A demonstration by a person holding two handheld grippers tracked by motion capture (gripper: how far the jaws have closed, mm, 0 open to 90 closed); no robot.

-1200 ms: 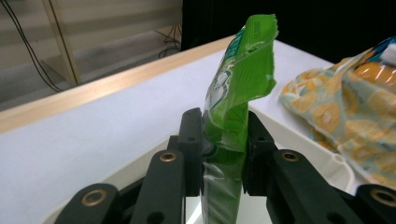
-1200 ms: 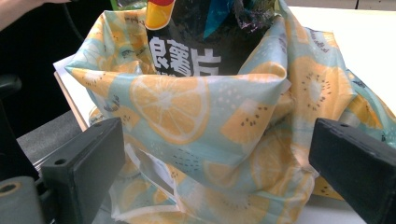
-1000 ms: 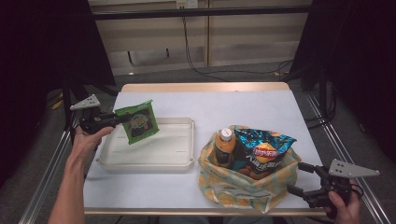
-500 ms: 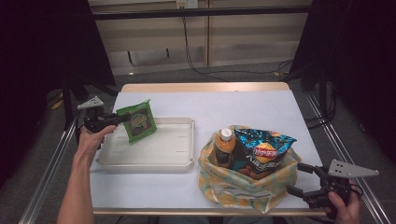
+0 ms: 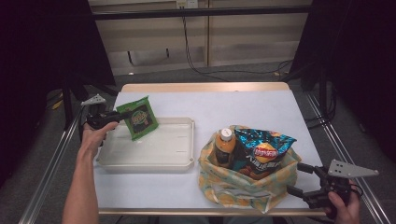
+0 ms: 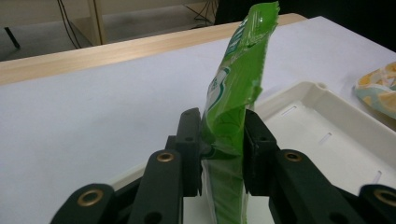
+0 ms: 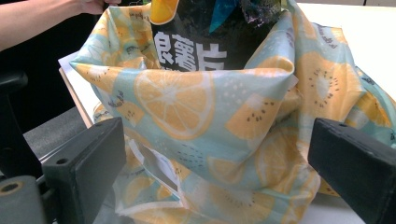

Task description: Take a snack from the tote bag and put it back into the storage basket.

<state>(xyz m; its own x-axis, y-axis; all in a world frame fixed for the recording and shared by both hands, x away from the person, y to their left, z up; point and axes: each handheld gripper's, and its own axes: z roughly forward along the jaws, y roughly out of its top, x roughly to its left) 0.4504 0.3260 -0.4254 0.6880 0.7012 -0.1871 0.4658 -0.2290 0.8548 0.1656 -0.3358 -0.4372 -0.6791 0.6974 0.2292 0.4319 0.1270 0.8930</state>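
My left gripper [image 5: 113, 116] is clamped on the flat green foil snack packet [image 5: 138, 118], held on edge over the shallow white plastic tray's [image 5: 186, 161] left end, tray directly below; right gripper [image 5: 299, 179] gapes idle.

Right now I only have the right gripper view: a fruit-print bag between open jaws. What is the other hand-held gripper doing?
Observer: The left hand-held gripper is shut on a green packet and holds it on edge over the tray's far left corner.
Reviewer: What tray?
Observer: A white tray sits on the table just left of the bag.
Reviewer: And the orange thing at my top edge?
Observer: It is a bottle of orange drink, standing in the bag to the left of the chips.
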